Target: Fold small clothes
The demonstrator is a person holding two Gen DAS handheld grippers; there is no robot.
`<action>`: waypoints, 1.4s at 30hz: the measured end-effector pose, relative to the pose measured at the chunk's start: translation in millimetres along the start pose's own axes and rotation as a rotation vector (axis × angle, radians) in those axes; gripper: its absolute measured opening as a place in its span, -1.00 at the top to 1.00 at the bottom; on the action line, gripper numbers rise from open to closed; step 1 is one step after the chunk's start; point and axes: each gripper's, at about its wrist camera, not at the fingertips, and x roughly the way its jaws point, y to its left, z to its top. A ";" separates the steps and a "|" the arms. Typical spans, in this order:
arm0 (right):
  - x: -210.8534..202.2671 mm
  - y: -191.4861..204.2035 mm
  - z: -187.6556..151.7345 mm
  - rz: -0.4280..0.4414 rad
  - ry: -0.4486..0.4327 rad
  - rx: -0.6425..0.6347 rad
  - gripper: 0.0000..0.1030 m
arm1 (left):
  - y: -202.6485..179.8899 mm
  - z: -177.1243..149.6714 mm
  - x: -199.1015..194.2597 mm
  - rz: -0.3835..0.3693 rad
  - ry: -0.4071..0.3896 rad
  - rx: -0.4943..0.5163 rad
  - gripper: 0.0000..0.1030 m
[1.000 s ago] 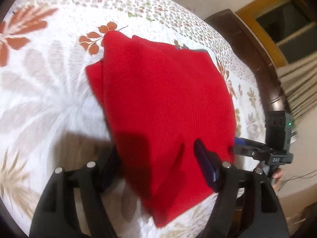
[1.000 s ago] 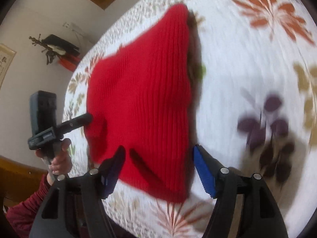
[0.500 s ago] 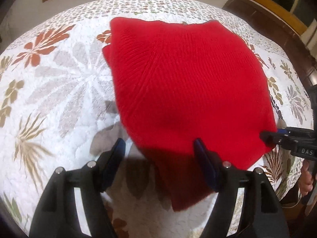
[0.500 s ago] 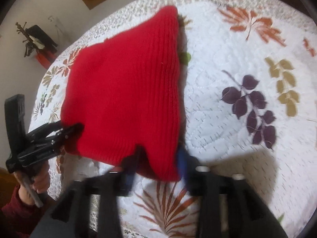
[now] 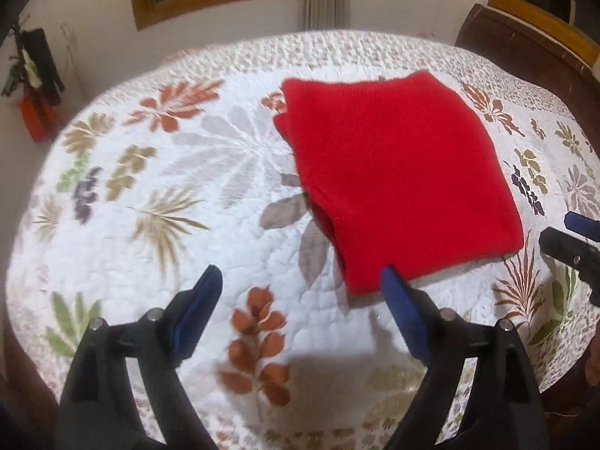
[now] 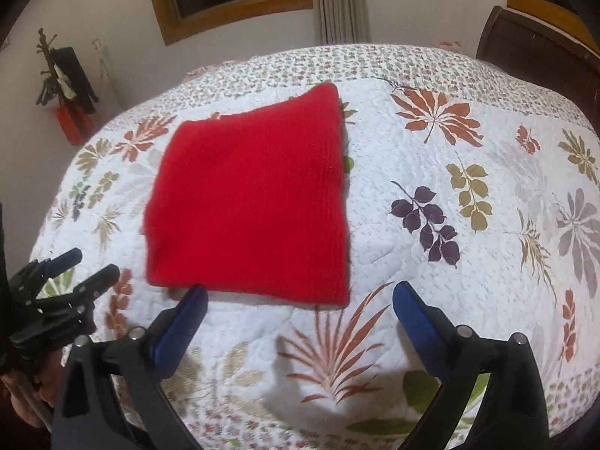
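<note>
A red ribbed knitted garment is seen folded into a flat, roughly square bundle. It is laid on the leaf-patterned white quilt, with layered edges visible along its left side.

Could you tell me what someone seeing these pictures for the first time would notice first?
The bright red knit garment stands out at once, folded into a rough square and lying flat on the white leaf-patterned quilt. Next come the blue-padded grippers in the foreground: the left gripper and the right gripper are both open, empty, just short of its near edge.
</note>
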 end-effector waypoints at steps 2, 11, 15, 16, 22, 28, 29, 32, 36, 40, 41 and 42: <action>-7.8 3.9 -3.7 0.016 -0.005 0.006 -0.93 | 0.0 -4.3 -10.9 0.020 -0.013 -0.001 -0.68; -33.5 15.8 -13.4 0.089 -0.049 0.034 -0.93 | -1.3 -22.4 -45.8 0.031 -0.048 -0.004 -0.68; -41.9 22.2 -17.9 0.058 -0.071 0.022 -0.93 | -2.6 -27.0 -54.8 0.038 -0.064 0.003 -0.69; -44.4 25.4 -18.8 0.029 -0.079 0.009 -0.93 | -3.3 -27.6 -56.1 0.038 -0.065 0.006 -0.69; -43.3 24.9 -19.7 0.070 -0.051 0.033 -0.93 | -4.2 -29.4 -61.5 0.043 -0.074 0.009 -0.69; -35.4 21.2 -25.3 0.032 -0.016 0.046 -0.93 | -2.6 -30.8 -64.4 0.054 -0.077 0.007 -0.69; -34.4 21.4 -26.6 0.030 -0.011 0.043 -0.93 | -2.4 -30.9 -64.7 0.055 -0.078 0.008 -0.70; -34.9 22.8 -28.5 0.022 -0.015 0.034 -0.93 | -2.7 -31.4 -64.4 0.056 -0.076 0.010 -0.70; -38.2 26.3 -28.6 -0.005 -0.039 0.016 -0.93 | -3.2 -31.9 -62.9 0.056 -0.069 0.007 -0.70; -37.2 26.5 -28.4 -0.004 -0.031 0.020 -0.93 | -3.0 -31.8 -63.1 0.056 -0.072 0.009 -0.71; -36.4 26.4 -28.0 -0.009 -0.027 0.021 -0.93 | -3.1 -31.9 -63.0 0.057 -0.072 0.008 -0.71; -35.5 26.3 -28.0 -0.019 -0.021 0.022 -0.93 | -3.6 -32.1 -62.8 0.058 -0.072 0.008 -0.72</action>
